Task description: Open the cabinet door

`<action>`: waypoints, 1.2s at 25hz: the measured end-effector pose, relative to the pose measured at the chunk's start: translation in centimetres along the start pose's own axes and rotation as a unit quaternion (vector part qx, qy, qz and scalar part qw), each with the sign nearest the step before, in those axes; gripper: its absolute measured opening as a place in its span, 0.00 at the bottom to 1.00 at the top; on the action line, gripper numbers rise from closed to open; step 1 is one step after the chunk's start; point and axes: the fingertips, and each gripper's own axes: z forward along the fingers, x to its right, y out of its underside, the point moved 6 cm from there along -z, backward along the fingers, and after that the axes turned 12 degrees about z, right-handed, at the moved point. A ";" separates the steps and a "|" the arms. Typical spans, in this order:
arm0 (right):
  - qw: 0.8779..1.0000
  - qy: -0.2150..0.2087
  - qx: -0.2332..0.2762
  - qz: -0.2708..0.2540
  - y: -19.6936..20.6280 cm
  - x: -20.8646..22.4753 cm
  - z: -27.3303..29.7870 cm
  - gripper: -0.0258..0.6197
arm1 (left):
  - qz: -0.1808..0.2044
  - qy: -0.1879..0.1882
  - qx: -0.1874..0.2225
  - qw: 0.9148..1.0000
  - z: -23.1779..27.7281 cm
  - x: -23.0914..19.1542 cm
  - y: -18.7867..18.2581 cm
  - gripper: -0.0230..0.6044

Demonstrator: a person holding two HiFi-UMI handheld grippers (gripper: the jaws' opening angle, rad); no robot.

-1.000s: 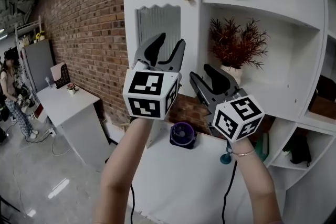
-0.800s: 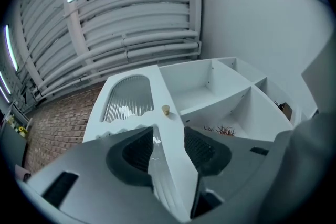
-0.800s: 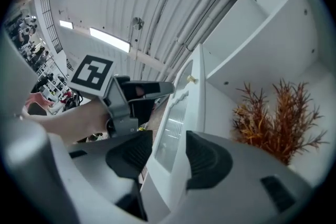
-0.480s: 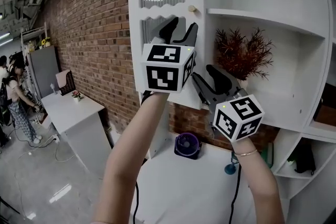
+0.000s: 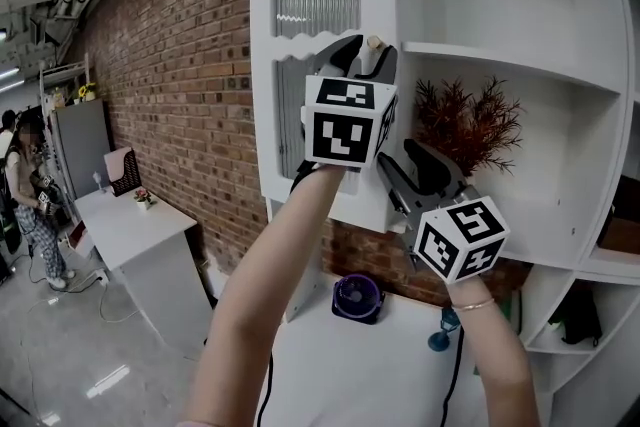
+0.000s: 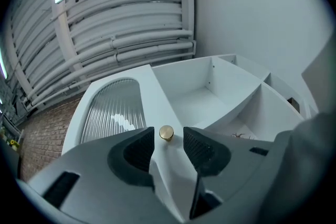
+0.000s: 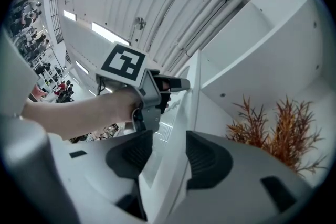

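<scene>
The white cabinet door [image 5: 322, 55] has an arched ribbed-glass pane and a small brass knob [image 5: 375, 43] near its right edge. My left gripper [image 5: 362, 53] is raised to that knob. In the left gripper view the knob [image 6: 166, 133] sits just ahead of the gap between the jaws of the left gripper [image 6: 168, 145], which stand open and apart from it. My right gripper [image 5: 418, 167] hangs lower and to the right, open. In the right gripper view the door's edge [image 7: 185, 113] runs up from between the jaws of the right gripper [image 7: 168, 153], untouched.
A dried red plant [image 5: 467, 123] stands on the open shelf [image 5: 520, 60] right of the door. Below are a white table [image 5: 400, 370] with a purple fan [image 5: 357, 298]. A brick wall [image 5: 180, 75], a white desk [image 5: 125, 215] and a person [image 5: 25, 190] lie to the left.
My left gripper has risen up the door until its jaws reach the knob. The right gripper has lifted a little and stays open.
</scene>
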 end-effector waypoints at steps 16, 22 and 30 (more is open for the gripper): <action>1.000 0.018 -0.014 -0.002 0.5 -0.1 -0.4 0.33 | 0.025 -0.022 -0.016 0.999 0.7 -0.4 -0.5 0.16; 0.999 0.022 -0.030 0.012 1.3 -0.3 0.0 0.34 | 0.012 -0.014 -0.006 1.000 -0.5 -1.1 -1.2 0.16; 0.997 0.001 -0.062 0.039 2.5 -1.6 1.5 0.34 | -0.007 -0.002 0.005 1.000 -2.2 -1.9 -2.0 0.16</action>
